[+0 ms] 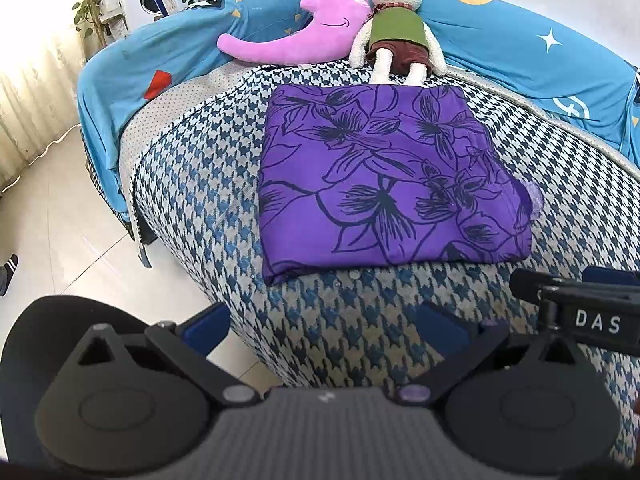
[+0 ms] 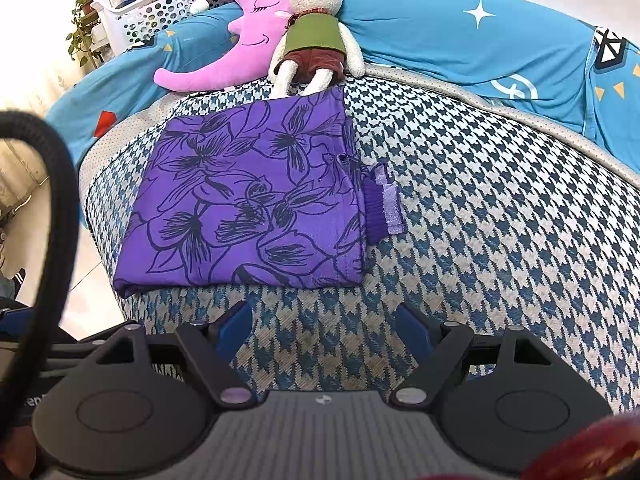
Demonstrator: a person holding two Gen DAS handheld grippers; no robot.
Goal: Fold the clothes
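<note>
- On the houndstooth cover [image 1: 192, 184], the purple floral garment [image 1: 384, 176] lies flat as a folded rectangle, its near edge parallel to the front of the cushion.
- The left gripper [image 1: 324, 326] hangs short of that edge with jaws spread wide and nothing between the blue pads [image 1: 208, 326]; it touches no cloth.
- The right gripper [image 2: 324, 330] stands likewise: jaws parted, empty, above bare cover in front of the garment's near right corner.
- A ribbed purple band [image 2: 382, 206] protrudes past the garment's right edge. It appears to be a waistband or cuff; the view does not settle which.
- Judgement: both claws are withdrawn and open because the fold appears largely complete. The protruding band is the one untidy point and may call for tucking.
- At the back, a pink moon pillow [image 1: 296, 28] and a plush rabbit [image 1: 396, 24] lean on the blue sheet [image 1: 520, 40]; the rabbit's feet touch or nearly touch the garment's far edge.
</note>
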